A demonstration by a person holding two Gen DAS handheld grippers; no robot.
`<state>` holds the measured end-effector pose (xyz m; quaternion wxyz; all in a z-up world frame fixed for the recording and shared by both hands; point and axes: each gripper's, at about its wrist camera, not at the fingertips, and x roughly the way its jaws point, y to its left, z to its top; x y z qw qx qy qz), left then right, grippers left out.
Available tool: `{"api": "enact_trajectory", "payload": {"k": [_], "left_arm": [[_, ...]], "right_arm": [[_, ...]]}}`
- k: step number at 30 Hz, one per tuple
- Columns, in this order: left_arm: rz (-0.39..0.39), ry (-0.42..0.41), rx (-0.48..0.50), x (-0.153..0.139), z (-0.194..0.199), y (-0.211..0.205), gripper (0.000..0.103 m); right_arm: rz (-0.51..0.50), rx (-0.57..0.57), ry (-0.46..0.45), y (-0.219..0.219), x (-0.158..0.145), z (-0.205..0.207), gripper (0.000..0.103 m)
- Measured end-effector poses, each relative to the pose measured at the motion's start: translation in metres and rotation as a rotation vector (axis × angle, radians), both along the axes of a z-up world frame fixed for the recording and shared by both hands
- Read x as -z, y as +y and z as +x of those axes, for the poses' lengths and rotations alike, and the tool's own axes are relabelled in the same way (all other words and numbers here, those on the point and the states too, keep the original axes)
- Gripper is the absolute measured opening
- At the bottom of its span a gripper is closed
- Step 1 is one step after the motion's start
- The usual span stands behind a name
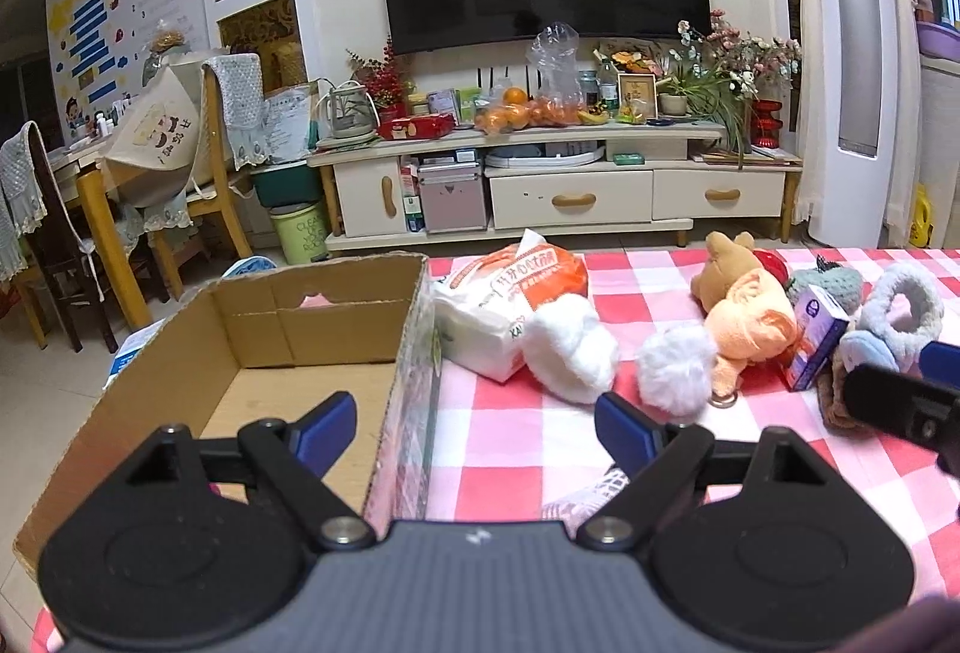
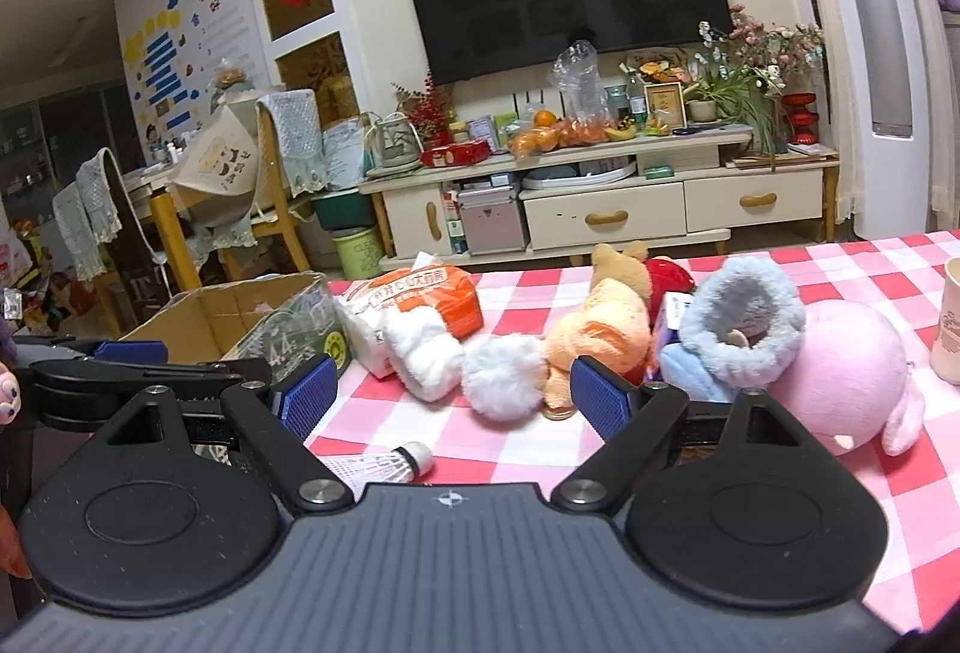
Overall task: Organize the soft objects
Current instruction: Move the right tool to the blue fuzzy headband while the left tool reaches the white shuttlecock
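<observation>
My left gripper point(image 1: 477, 416) is open and holds nothing, its fingers straddling the right wall of an open cardboard box point(image 1: 270, 353) on the checked tablecloth. To the right of the box lie a tissue pack point(image 1: 498, 305), a white fluffy piece point(image 1: 570, 353), a white pompom point(image 1: 675, 374), an orange plush bear point(image 1: 744, 311) and blue-grey earmuffs point(image 1: 900, 311). My right gripper point(image 2: 454, 392) is open too, with nothing in it. The pompom point(image 2: 504, 377) lies just beyond its fingertips. The earmuffs point(image 2: 744, 323) and a pink plush point(image 2: 840, 383) lie to its right.
A shuttlecock point(image 2: 390, 464) lies on the cloth under the right gripper. A small purple carton point(image 1: 819, 341) leans among the toys. A cup point(image 2: 948, 329) stands at the right edge. Beyond the table are a TV cabinet point(image 1: 570, 197) and chairs point(image 1: 180, 209).
</observation>
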<state>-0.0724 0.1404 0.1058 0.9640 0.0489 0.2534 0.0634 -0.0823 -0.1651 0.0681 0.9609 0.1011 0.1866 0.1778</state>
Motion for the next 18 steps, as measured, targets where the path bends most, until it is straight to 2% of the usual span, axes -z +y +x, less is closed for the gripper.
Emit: {"api": "enact_trajectory", "payload": {"k": [18], "left_arm": [[0.006, 0.002, 0.046, 0.007, 0.006, -0.026, 0.087]], "right_arm": [[0.031, 0.087, 0.005, -0.021, 0.004, -0.017, 0.103]]}}
